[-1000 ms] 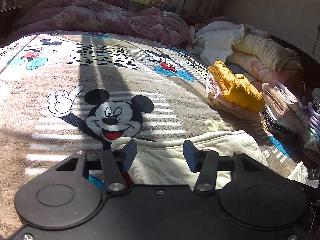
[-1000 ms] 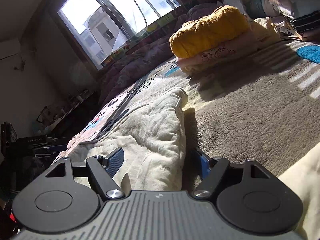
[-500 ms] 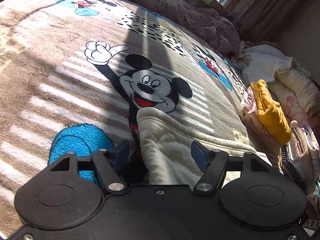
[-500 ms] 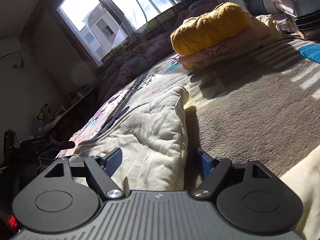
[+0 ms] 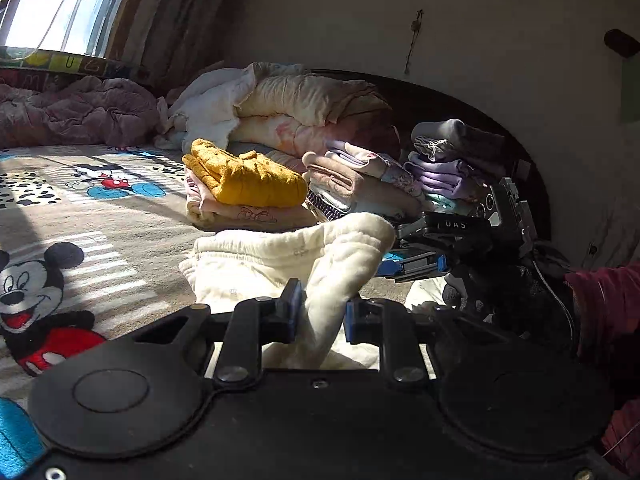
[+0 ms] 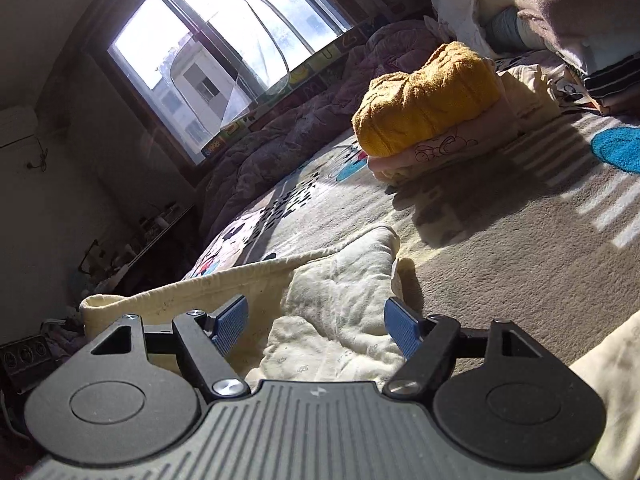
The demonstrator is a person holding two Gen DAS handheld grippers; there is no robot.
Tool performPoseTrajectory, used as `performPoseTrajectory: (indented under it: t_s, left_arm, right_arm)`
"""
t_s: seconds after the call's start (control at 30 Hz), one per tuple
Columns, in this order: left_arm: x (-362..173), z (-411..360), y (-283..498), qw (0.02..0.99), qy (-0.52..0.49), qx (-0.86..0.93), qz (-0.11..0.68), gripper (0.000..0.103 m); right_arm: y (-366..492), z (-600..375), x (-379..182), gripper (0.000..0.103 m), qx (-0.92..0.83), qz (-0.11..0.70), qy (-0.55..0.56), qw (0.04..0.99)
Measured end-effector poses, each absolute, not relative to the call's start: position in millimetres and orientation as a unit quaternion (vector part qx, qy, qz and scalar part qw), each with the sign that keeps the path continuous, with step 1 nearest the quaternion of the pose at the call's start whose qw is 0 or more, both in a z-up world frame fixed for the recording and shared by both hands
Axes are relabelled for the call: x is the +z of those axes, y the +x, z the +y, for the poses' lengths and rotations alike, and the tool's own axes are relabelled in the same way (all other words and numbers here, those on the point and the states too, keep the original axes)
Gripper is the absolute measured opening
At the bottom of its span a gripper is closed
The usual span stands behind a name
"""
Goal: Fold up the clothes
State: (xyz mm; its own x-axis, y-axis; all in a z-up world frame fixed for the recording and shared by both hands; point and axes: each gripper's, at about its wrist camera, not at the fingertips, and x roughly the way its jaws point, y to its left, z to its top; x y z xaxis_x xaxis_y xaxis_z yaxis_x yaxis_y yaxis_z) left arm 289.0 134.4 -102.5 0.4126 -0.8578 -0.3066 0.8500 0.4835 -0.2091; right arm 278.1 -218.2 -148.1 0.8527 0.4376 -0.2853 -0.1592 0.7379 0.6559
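The left gripper (image 5: 319, 311) has just closed its jaws on a pinch of the cream garment (image 5: 280, 256), where half a second back they stood wide around the cloth's edge, and a fold of it now rises between the pads. The right gripper (image 6: 316, 326) stays spread, cloth lying under it but not pinched. The garment rests on the cartoon blanket (image 5: 100, 208), near the yellow sweater (image 5: 244, 178) atop its folded stack (plenty done already). My guess: that corner gets carried over for the next fold.
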Motion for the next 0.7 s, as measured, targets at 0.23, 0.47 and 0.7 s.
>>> performPoseTrajectory:
  t_s: [0.23,0.47,0.7]
  left_arm:
    - [-107.1,126.1,280.2,0.826,0.033,-0.531,0.189,0.019]
    - [-104.1,135.1,273.1,0.813,0.042,-0.555,0.171,0.019]
    - [-98.0,172.6,295.6,0.866,-0.058,-0.473,0.151,0.019]
  right_arm:
    - [319.6,-192.6,-100.2,0.076,0.186,0.216,0.287,0.915]
    - [405.9,-119.8,-55.0,0.041,0.244,0.318,0.042,0.915]
    - [440.9,-57.9,-92.2,0.023,0.245,0.494,-0.267,0.790]
